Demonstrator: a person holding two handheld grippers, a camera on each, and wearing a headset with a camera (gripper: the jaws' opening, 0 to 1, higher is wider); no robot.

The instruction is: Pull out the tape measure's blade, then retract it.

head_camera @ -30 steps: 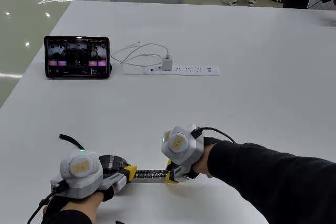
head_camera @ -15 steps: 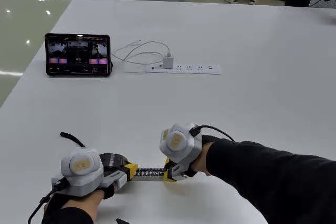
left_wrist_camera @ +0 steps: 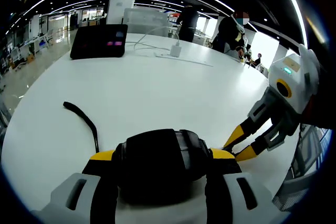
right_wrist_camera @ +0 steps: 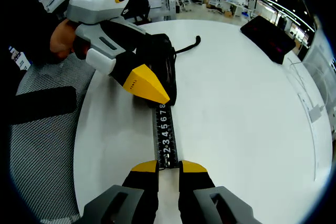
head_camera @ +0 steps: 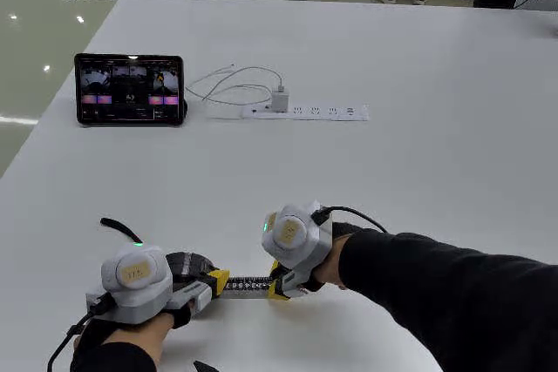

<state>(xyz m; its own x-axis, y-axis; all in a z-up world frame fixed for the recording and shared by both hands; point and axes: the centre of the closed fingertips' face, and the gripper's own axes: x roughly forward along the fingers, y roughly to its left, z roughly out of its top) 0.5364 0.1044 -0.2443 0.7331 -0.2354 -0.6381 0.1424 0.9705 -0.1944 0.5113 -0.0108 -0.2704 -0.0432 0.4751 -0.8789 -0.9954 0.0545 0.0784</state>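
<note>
Blade (right_wrist_camera: pixel 164 135): white digits 2, 3, 4, 5, 6, 7, 8 on black, counting up toward the tape measure (right_wrist_camera: pixel 164 61) case.
Tablet (head_camera: pixel 129 90) screen, near the left edge of the bench (head_camera: pixel 392 84): too small to read.

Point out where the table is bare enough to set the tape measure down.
Bare table lies between the tablet and power strip behind and the tape measure in front, and right of the power strip. Crowded at the near edge: left tool, blade, right tool, strap.
</note>
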